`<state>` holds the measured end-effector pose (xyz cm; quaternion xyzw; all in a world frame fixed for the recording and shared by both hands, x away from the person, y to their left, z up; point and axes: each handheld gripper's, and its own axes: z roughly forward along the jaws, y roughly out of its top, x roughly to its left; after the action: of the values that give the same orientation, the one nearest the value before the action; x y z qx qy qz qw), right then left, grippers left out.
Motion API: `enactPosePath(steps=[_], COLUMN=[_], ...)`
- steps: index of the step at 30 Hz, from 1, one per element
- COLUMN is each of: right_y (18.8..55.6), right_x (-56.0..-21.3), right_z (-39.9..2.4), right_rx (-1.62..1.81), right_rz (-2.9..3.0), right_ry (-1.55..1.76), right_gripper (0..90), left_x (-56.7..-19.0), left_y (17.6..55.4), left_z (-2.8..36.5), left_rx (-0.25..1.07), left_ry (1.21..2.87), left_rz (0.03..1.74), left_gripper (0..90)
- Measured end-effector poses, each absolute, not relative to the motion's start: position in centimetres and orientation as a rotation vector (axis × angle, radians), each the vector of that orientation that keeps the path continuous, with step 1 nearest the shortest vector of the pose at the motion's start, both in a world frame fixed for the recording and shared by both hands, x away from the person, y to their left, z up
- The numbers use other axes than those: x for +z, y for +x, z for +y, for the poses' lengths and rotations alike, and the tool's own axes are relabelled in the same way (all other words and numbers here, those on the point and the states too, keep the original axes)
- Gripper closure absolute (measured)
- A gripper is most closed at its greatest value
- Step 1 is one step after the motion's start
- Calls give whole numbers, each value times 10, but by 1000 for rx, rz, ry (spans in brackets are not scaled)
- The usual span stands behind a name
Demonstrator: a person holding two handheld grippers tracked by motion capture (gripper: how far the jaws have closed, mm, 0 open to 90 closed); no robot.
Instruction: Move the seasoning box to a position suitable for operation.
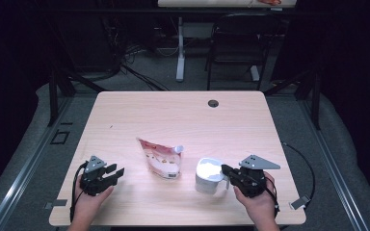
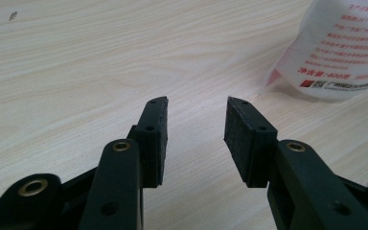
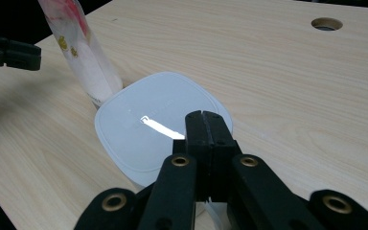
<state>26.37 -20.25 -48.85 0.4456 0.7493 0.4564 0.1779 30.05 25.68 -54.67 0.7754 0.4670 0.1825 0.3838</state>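
A white pouch with red print [image 1: 161, 159] lies at the table's middle, its spout cap toward the right; its printed end [image 2: 338, 48] is at the upper right of the left gripper view. A white lidded tub [image 1: 208, 174] stands just right of it. My left gripper [image 1: 118, 171] rests near the front left, open, its jaws [image 2: 196, 103] apart over bare wood, pointing toward the pouch. My right gripper [image 1: 224, 168] is shut, its tips [image 3: 204, 114] over the near edge of the tub's lid [image 3: 143, 129]. The pouch [image 3: 84, 57] rises behind the tub.
The wooden table [image 1: 173, 115] has a round cable hole [image 1: 213, 103] near its far edge, also seen as a hole [image 3: 327, 23]. Beyond the table stand a dark chair [image 1: 238, 38] and a white desk leg [image 1: 180, 48]. Cables trail from both grippers.
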Motion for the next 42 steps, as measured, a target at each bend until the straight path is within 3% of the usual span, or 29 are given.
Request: enactPosePath(steps=[42], right_y=[262], right_x=[-496], right_z=[-216], right_rx=[1411], right_rz=[2066], right_ry=[1358], right_gripper=[900], left_x=[-547], left_y=[301], left_z=[257], left_rx=[470], left_ry=[1977], left_rz=[1190], left_gripper=[595])
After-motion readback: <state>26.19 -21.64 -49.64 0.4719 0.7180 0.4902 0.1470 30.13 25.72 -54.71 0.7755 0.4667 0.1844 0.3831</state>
